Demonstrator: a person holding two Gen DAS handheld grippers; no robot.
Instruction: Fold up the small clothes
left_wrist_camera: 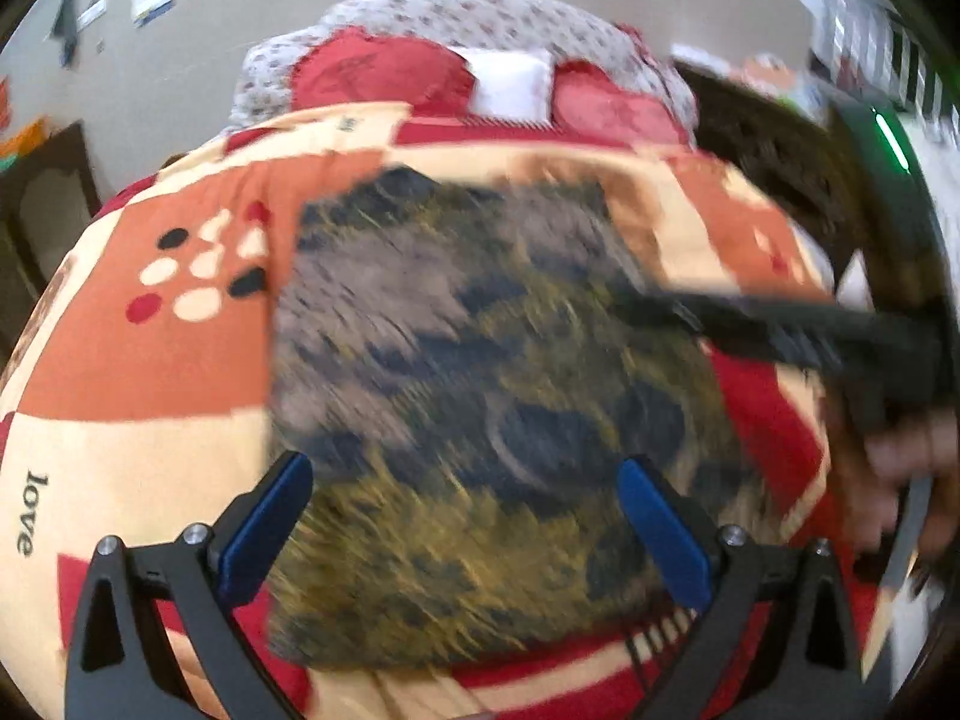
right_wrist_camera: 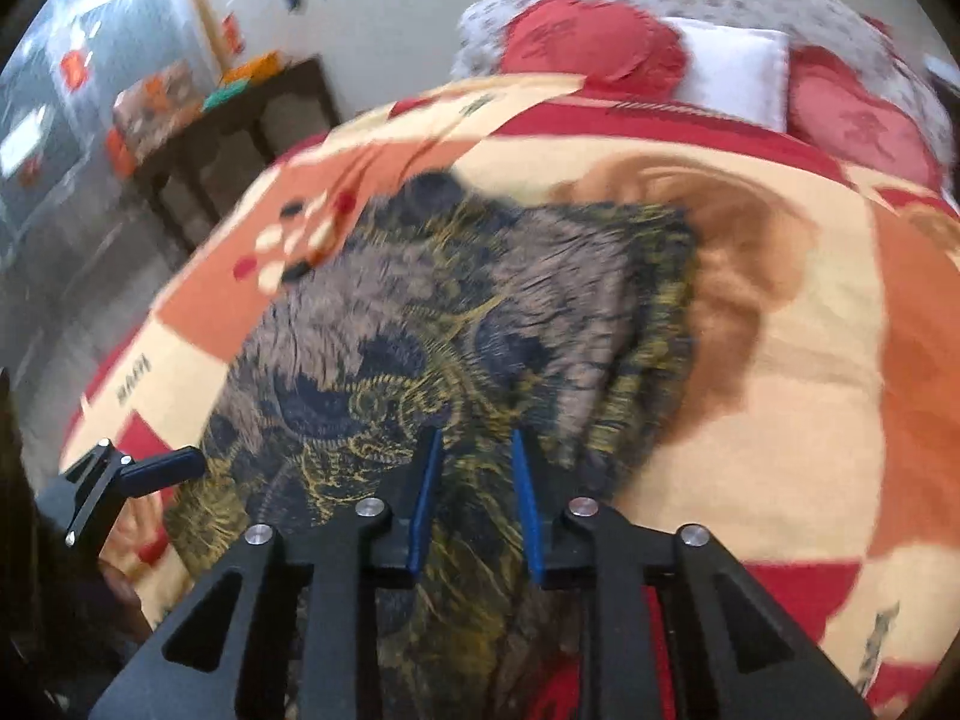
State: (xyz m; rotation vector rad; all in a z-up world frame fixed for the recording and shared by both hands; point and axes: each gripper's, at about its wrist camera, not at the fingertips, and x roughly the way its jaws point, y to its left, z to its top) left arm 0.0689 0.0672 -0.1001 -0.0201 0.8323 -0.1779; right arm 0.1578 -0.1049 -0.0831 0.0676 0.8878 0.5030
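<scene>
- Right now my right gripper has its blue pads drawn close, with a ridge of the patterned cloth running up between them; through the blur I cannot tell whether the pads actually bite the fabric or only straddle it.
- My left gripper stands spread wide, its pads either side of the cloth's near portion, hovering above it and pinching nothing.
- From the right gripper the cloth lies straight ahead and below, its long axis running away from me toward the pillows, with a raised fold just to the right of my pads.
- In the left wrist view the cloth looks roughly rectangular, its near edge just under the left gripper and its right edge by the right gripper's dark arm reaching in from that side.
- I judge the right gripper nearer to the fold line, the left nearer to the near-left corner.
- Around the cloth the bedspread lies bare on both sides, giving open room to carry an edge across; the bed's left edge drops to the floor near a dark side table.
</scene>
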